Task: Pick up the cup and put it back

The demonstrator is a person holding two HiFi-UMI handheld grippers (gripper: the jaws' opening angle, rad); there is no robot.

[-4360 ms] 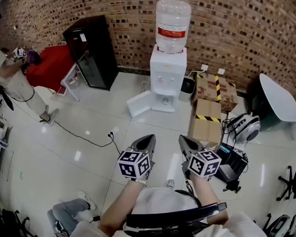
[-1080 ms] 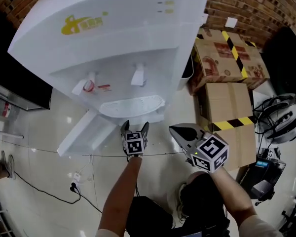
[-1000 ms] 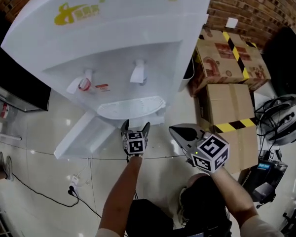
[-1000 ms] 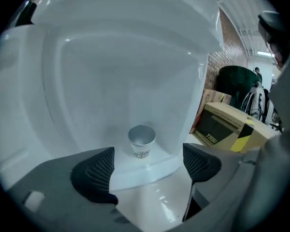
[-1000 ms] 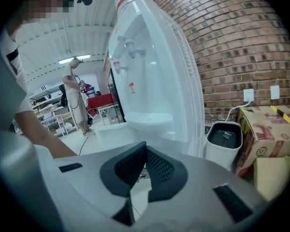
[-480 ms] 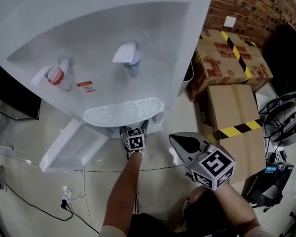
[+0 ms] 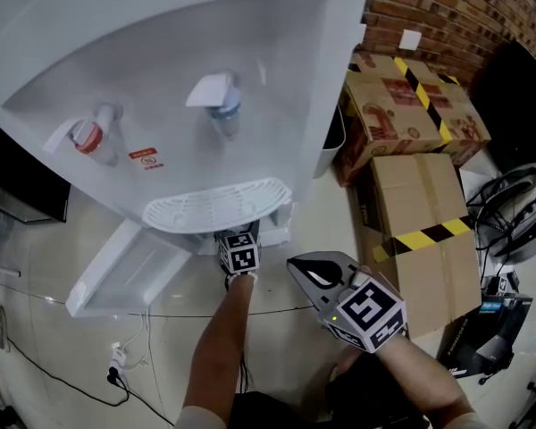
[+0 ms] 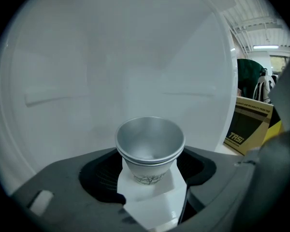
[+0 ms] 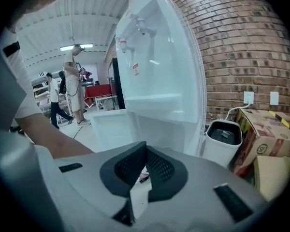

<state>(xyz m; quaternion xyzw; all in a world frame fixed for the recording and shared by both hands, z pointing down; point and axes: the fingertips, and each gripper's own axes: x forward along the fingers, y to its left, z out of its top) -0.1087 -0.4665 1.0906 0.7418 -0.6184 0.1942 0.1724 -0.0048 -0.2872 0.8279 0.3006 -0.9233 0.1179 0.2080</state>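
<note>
The white water dispenser [image 7: 161, 79] fills the space ahead of and above both grippers, with its red tap [image 7: 85, 137] and blue tap [image 7: 216, 101] high over the left gripper. Two cardboard boxes with yellow-and-black tape [image 7: 429, 231] sit on the floor to the right of the right gripper, against a brick wall. The dispenser's lower door [image 7: 129, 271] hangs open to the left of the left gripper, and the slotted drip tray [image 7: 216, 206] lies directly above that gripper's tips. The left gripper [image 7: 239, 239] reaches in under the tray, only its marker cube clear in the head view; its jaws are spread wide. The cup [image 8: 150, 146], a pale paper one with a dark tree print and nested in a second, stands upright between the two dark pads, against the white inner wall. Whether the pads press on it cannot be told. The right gripper [image 7: 305, 271] hangs back, to the right of the left one, its jaws closed together on nothing.
</note>
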